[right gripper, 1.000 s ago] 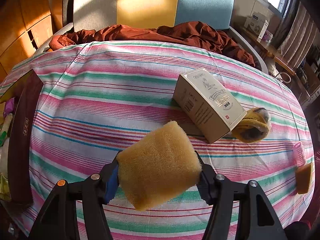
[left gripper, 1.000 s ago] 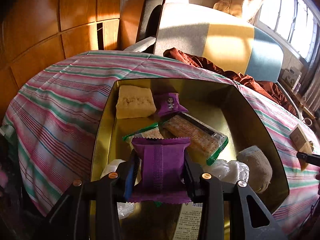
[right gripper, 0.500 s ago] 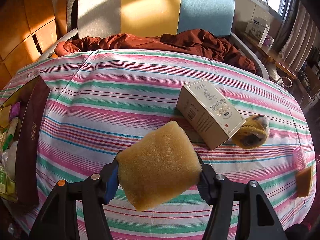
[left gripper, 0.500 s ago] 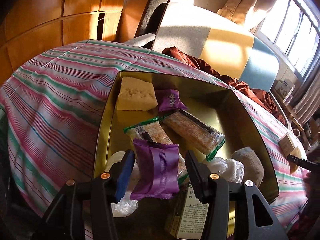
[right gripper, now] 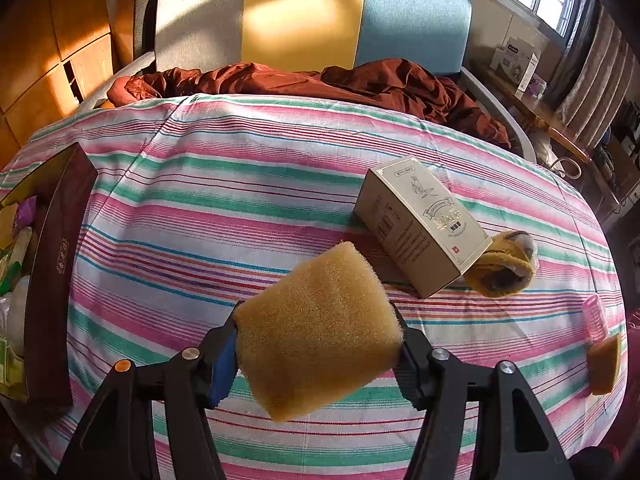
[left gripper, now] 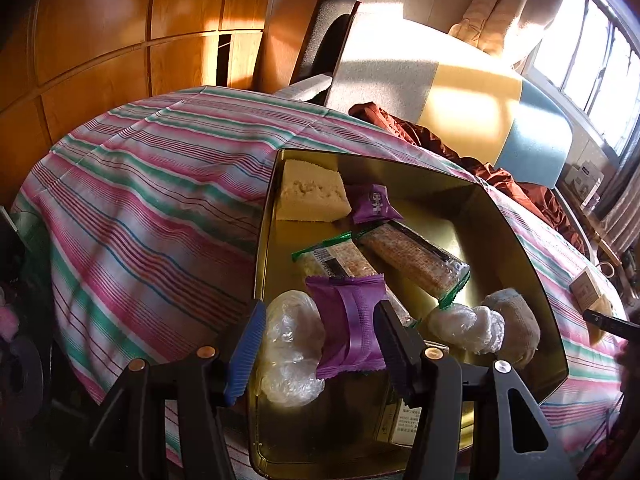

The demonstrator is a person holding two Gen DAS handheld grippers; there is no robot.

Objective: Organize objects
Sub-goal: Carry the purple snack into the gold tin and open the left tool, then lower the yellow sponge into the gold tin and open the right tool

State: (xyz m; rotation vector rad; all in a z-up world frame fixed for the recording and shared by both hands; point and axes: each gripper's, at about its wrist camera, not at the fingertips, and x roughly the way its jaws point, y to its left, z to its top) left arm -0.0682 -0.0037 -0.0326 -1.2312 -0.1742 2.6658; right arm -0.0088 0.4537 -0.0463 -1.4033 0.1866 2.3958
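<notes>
Right wrist: claw (right gripper: 316,344) grips the sponge (right gripper: 316,330).

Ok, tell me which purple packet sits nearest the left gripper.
The larger purple packet, lying between the open fingers of the left gripper at the gold tin's near end. The smaller purple packet lies far back, beside the pale sponge block.

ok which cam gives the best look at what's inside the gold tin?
Left wrist. It looks straight down into the open gold tin, showing the pale sponge block and purple packet. Right wrist catches only the tin's dark outer wall at the left edge, contents mostly cut off.
</notes>
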